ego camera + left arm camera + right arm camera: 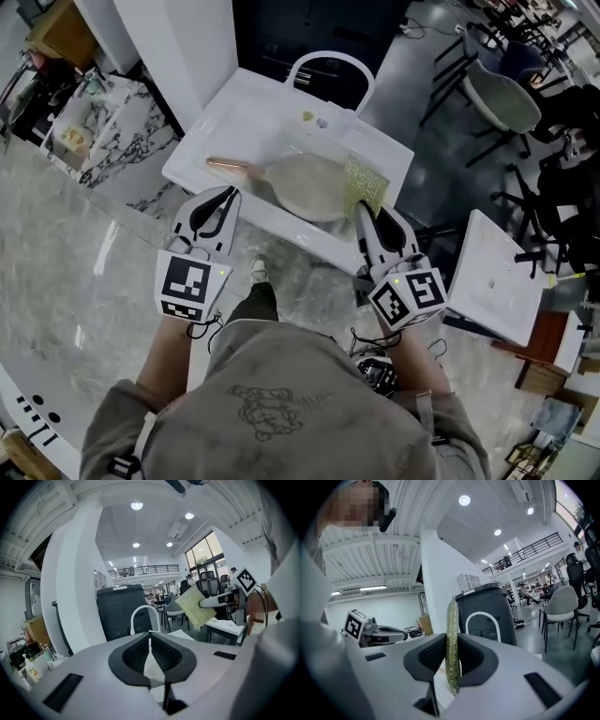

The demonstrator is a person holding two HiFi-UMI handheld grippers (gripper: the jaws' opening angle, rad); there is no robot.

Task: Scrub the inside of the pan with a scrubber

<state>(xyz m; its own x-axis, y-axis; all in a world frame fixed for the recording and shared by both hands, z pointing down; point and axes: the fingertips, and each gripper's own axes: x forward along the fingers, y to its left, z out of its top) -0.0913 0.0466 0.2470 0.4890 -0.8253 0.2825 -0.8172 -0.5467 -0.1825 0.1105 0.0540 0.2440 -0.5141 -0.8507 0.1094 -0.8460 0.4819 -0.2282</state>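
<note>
A pale round pan (305,185) with a copper handle (228,165) lies in the white sink (234,117). My right gripper (367,214) is shut on a yellow-green scrubber (361,185), which hangs over the pan's right rim. In the right gripper view the scrubber (452,620) stands edge-on, pinched between the pads of that gripper (451,654). My left gripper (217,202) is shut and empty, held at the sink's near edge just short of the pan handle. From the left gripper (150,654) view the scrubber (197,606) shows flat at the right.
An arched white faucet (330,66) stands at the sink's far edge. A marble countertop (75,272) runs along the left. A second white basin (497,277) sits at the right, with chairs (506,98) beyond it. A shelf with bottles (103,122) is at the far left.
</note>
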